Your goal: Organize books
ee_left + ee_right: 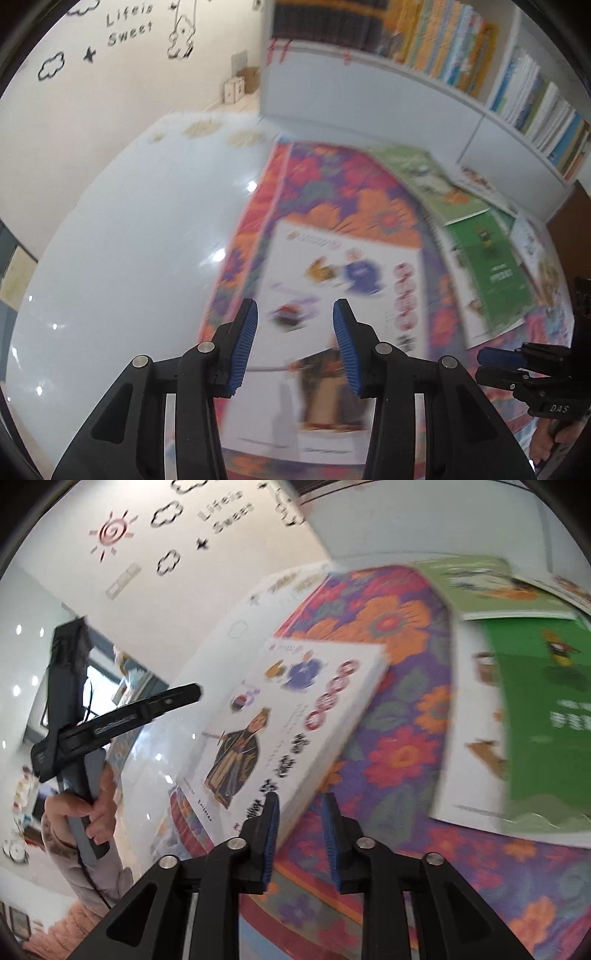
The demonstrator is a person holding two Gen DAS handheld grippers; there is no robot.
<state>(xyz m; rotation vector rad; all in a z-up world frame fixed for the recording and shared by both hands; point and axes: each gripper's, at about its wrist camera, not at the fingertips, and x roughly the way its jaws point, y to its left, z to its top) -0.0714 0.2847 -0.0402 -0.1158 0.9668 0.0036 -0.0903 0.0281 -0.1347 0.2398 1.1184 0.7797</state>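
A white picture book (332, 280) with cartoon figures on its cover lies on a flowered cloth (332, 184). My left gripper (295, 325) hovers over the book's near half, open, with nothing between its blue pads. In the right wrist view the same white book (295, 709) is left of centre. My right gripper (301, 801) stands open at the book's near right corner; its left finger overlaps that corner and the pads do not press on it. The left gripper (195, 692) shows there too, held in a person's hand (74, 808). The right gripper (495, 360) shows at the left wrist view's right edge.
A dark green book (546, 701) and a light green book (476, 587) lie overlapped on the cloth (399, 738) to the right, with more thin books (528, 240) beyond. A white bookshelf (406, 96) packed with upright books stands behind. A glossy white surface (129, 240) spreads left.
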